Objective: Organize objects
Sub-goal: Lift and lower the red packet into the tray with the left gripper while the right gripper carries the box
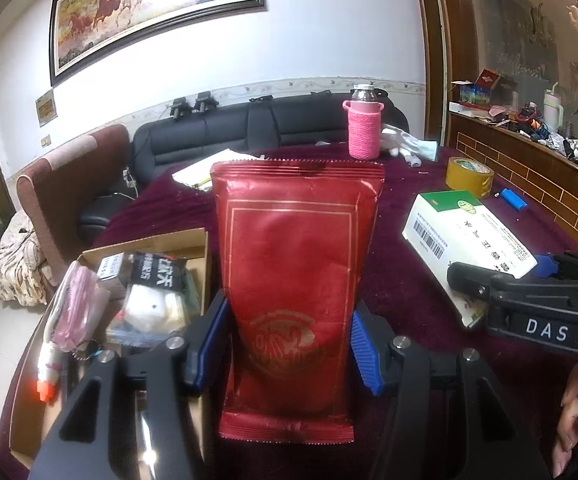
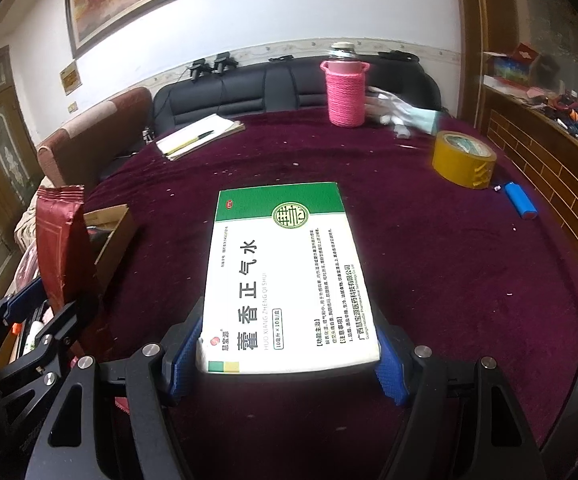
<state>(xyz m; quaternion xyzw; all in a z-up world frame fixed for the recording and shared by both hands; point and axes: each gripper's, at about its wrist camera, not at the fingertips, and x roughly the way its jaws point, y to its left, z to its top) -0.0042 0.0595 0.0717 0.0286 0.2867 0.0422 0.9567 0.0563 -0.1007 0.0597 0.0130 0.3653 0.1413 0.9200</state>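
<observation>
Left wrist: left gripper [image 1: 285,344] pinching the red pouch [image 1: 295,264] low on both edges, upright beside the cardboard box [image 1: 157,242]; probably light, crinkly, slippery

Right wrist: right gripper [image 2: 289,354] clamped on the medicine box [image 2: 285,280] above the tablecloth [image 2: 469,280]; likely stiff, light, crushable, best held by the sides

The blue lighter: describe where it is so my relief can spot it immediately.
Start at the round table's dark red cloth and look to its far right edge, near the brick-patterned counter. Find the yellow tape roll; the blue lighter lies flat just beyond it, the only small blue cylinder there.
</observation>
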